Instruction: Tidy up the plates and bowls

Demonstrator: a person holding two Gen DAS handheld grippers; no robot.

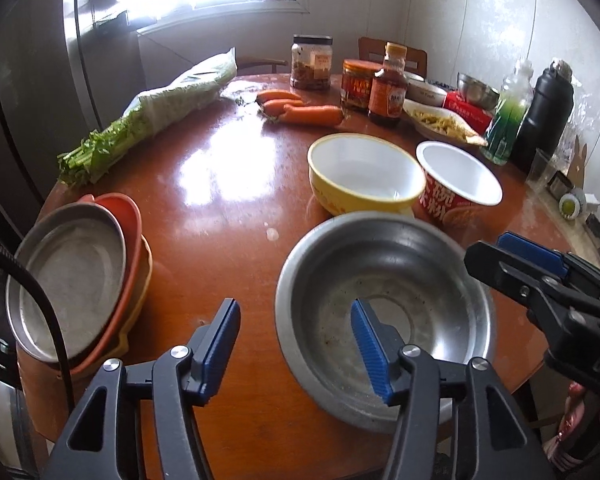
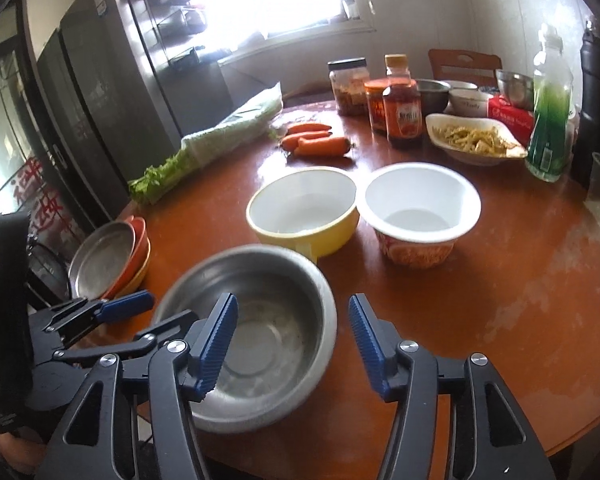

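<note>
from where i sit, the plates look dealt with and the bowls do not. at the left edge of the table (image 1: pixel 228 184) the plate stack (image 1: pixel 76 276) sits nested: a steel plate on top, an orange one under it, something yellow at the bottom. that half i judge done.

three loose bowls are left. the steel bowl (image 1: pixel 384 312) sits at the near edge, empty apart from a few specks and smears on its floor. just behind it, the yellow bowl (image 1: pixel 364 172) has a white inside and nothing in it that i can see; whether it touches the steel rim i cannot tell. beside that, to the right, the red noodle bowl (image 1: pixel 456 180) is also empty, and the two rims look close or touching. my guess is the bowls still have to be nested into one pile.

my left gripper (image 1: pixel 296 344) is spread wide and holds nothing; its right finger hangs over the steel bowl's inside, its left finger outside the rim, so it straddles the near-left wall without gripping it. my right gripper (image 2: pixel 292 340) is also wide open and empty, straddling the right side of the same bowl.

further back, not mine to sort as far as i judge: a white dish of noodles (image 2: pixel 474 138) is full, and small steel bowls (image 2: pixel 514 88) at the far right edge are too distant to see into.
</note>
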